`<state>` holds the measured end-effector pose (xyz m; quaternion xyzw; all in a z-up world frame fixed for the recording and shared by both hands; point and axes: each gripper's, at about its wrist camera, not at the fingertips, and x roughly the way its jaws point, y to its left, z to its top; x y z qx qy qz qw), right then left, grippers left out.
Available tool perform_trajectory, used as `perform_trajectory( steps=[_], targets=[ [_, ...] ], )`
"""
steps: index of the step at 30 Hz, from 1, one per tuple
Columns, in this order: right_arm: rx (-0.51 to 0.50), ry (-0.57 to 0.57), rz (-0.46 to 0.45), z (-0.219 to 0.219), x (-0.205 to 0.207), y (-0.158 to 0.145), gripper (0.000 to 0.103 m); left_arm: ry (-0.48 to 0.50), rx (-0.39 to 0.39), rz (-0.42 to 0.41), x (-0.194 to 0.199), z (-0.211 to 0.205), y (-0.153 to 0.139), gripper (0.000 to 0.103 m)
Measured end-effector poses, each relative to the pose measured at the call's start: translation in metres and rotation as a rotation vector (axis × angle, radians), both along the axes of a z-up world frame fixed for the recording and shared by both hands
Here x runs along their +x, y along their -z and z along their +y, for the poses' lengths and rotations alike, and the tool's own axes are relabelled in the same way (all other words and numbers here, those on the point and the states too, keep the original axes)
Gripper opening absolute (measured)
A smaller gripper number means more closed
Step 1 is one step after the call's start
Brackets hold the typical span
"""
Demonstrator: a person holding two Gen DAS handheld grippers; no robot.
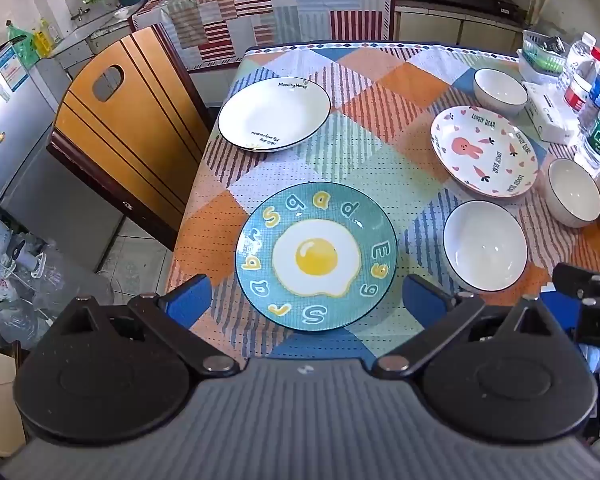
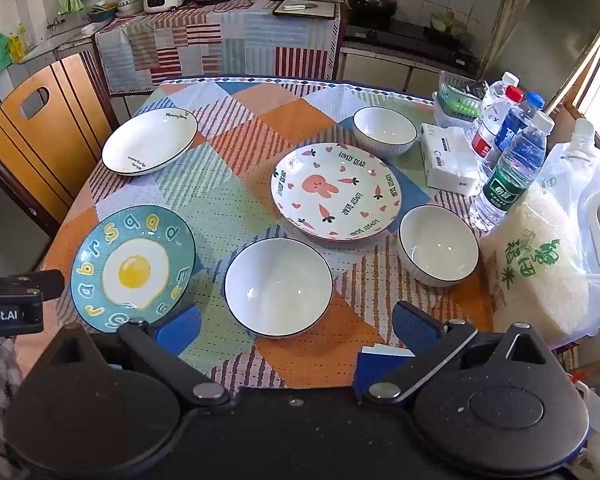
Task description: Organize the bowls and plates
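Egg plate (image 1: 316, 256) sits near the table (image 1: 384, 80) edge, apart from the bowl (image 1: 485, 246). We hold left gripper (image 1: 304, 298) and right gripper (image 2: 298, 330) above, fingers spread and empty.

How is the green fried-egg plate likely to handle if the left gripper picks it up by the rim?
The green fried-egg plate looks like glazed ceramic, so probably rigid, breakable and somewhat slippery between the fingers. It lies flat on the tablecloth, so getting a finger under its low rim may be awkward. Gripped at one edge by the left gripper, it would likely sag.

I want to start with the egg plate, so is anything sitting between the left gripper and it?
Nothing visible. The left gripper is open, with the egg plate directly ahead on the tablecloth.
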<state>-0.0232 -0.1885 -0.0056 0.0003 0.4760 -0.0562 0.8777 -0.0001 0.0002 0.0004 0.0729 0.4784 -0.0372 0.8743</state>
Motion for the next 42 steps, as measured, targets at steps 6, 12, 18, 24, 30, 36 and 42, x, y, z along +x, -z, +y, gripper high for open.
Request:
perform_trajectory(
  steps=[6,12,18,24,30,36,42],
  targets=[
    [-0.013,0.004,-0.005,0.001,-0.006,0.004,0.103,-0.001,-0.033,-0.003,-0.003,-0.004,0.018,0.103],
    [-0.016,0.007,0.01,-0.002,0.001,0.002,0.103,0.022,-0.027,0.006,-0.003,0.0,0.006,0.103],
    [-0.018,0.006,0.005,-0.001,-0.001,0.002,0.103,0.018,-0.029,0.017,-0.003,0.0,0.006,0.103],
    [-0.026,0.016,0.002,-0.005,-0.003,0.002,0.103,0.02,-0.032,0.028,-0.003,-0.001,0.007,0.103],
    [-0.033,0.023,0.002,-0.005,-0.003,0.002,0.103,0.029,-0.032,0.031,-0.005,-0.003,0.008,0.103],
    [-0.046,0.021,-0.002,-0.006,-0.003,0.003,0.103,0.043,-0.031,0.035,-0.007,-0.004,0.006,0.103],
    [-0.048,0.02,-0.004,-0.006,-0.005,0.003,0.103,0.051,-0.027,0.024,-0.012,-0.007,0.002,0.103]
  ],
)
